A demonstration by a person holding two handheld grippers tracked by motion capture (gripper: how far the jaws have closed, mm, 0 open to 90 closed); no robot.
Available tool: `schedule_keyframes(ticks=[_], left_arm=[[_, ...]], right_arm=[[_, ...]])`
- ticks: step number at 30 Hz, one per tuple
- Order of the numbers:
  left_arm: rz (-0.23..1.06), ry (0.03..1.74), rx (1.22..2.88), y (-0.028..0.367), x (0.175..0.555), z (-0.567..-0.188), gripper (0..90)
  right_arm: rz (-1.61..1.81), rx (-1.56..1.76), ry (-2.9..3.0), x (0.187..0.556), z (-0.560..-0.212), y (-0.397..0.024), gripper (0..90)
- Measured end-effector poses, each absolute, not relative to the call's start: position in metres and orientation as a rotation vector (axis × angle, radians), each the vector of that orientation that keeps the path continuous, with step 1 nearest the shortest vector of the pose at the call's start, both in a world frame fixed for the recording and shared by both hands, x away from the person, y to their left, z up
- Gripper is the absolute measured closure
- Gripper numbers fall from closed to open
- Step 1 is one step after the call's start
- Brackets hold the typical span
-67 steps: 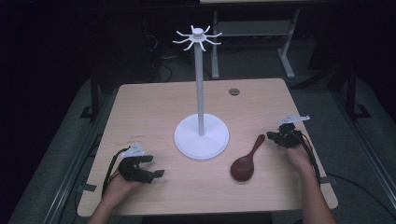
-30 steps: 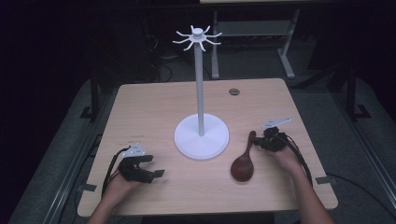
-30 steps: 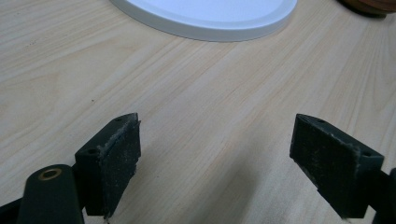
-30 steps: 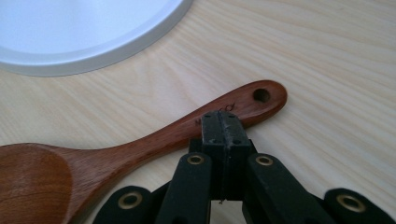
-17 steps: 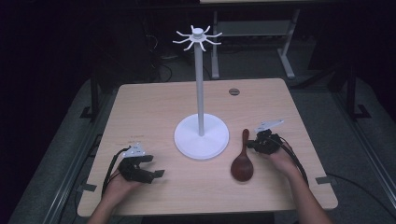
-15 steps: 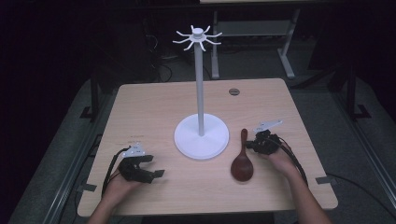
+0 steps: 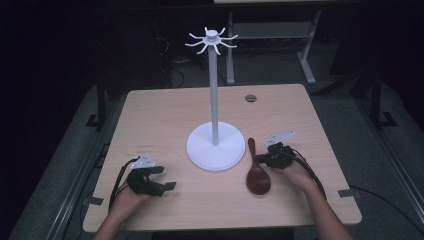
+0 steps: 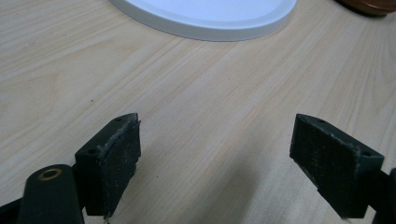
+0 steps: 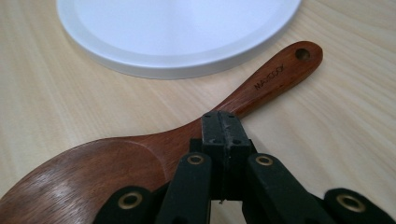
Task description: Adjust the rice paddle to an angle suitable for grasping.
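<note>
A dark brown wooden spoon [image 7: 257, 172] lies flat on the table just right of the white stand's round base [image 7: 215, 146], handle pointing away from me. My right gripper [image 7: 258, 160] is shut, its jaws pressed together with nothing between them. Its tip rests against the spoon's neck. In the right gripper view the closed tip [image 9: 226, 122] sits at the neck of the spoon [image 9: 130, 156], with the base [image 9: 177, 32] beyond. My left gripper [image 7: 167, 186] rests open at the front left. In its own view the gripper [image 8: 215, 154] holds nothing above bare wood.
The stand's tall white pole [image 7: 214, 90] rises from the table's middle, with a ring of hooks [image 7: 212, 40] on top. A small round grommet [image 7: 250, 98] sits near the table's far edge. The light wooden table [image 7: 160, 115] has dark floor around it.
My right gripper has slid left toward the stand, staying shut. The spoon's handle has swung from leaning right to pointing almost straight away. The left gripper has not moved.
</note>
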State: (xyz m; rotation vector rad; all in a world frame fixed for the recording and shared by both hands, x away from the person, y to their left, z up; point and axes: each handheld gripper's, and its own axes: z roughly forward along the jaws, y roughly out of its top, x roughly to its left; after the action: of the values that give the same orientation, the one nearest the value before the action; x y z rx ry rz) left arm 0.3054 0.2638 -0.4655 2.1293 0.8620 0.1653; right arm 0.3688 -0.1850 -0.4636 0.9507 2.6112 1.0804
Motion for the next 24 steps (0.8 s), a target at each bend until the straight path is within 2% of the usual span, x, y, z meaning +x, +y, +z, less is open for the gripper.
schedule_keyframes(ticks=[10, 24], left_arm=[[0.172, 0.850, 2.130, 0.264, 0.306, -0.465, 15.7], [0.166, 0.856, 2.127, 0.264, 0.305, -0.465, 15.6]], right_arm=[[1.121, 0.936, 2.591, 0.360, -0.452, -0.186, 89.8], [1.070, 0.797, 2.780, 0.336, -0.448, -0.134, 89.8]])
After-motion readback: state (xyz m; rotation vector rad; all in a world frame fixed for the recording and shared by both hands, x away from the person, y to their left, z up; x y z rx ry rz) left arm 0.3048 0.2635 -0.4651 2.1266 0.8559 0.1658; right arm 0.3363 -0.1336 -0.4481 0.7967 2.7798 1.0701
